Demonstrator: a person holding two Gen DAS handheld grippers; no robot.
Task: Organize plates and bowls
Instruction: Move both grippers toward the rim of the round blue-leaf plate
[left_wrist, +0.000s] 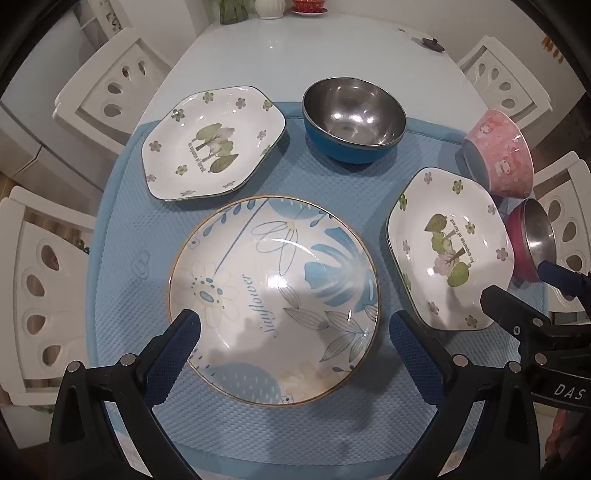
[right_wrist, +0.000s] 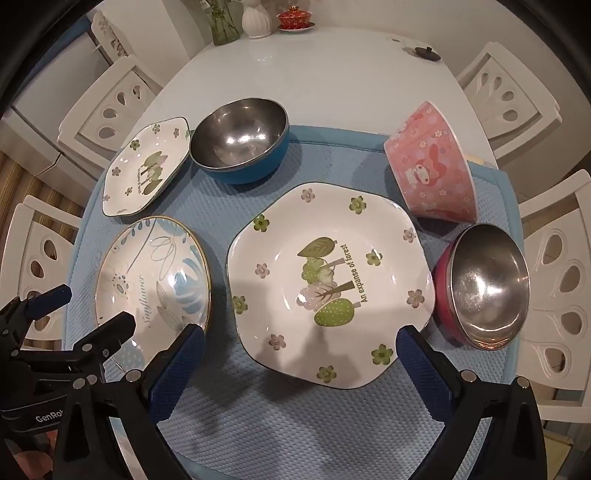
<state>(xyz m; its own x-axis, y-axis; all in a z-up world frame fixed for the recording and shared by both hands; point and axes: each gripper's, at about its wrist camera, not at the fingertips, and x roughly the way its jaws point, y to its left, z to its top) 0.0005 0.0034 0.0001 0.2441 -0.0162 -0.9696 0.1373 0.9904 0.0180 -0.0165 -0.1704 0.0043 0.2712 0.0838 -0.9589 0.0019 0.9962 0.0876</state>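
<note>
On blue mat (left_wrist: 122, 229), pink bowl (left_wrist: 502, 155) sideways

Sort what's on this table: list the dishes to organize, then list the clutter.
To organize:
sunflower plate
two forest plates
blue steel bowl
red steel bowl
pink cartoon bowl

Just lying about:
white vase
red lidded cup on its saucer
glass vase of greenery
small dark lid
</note>
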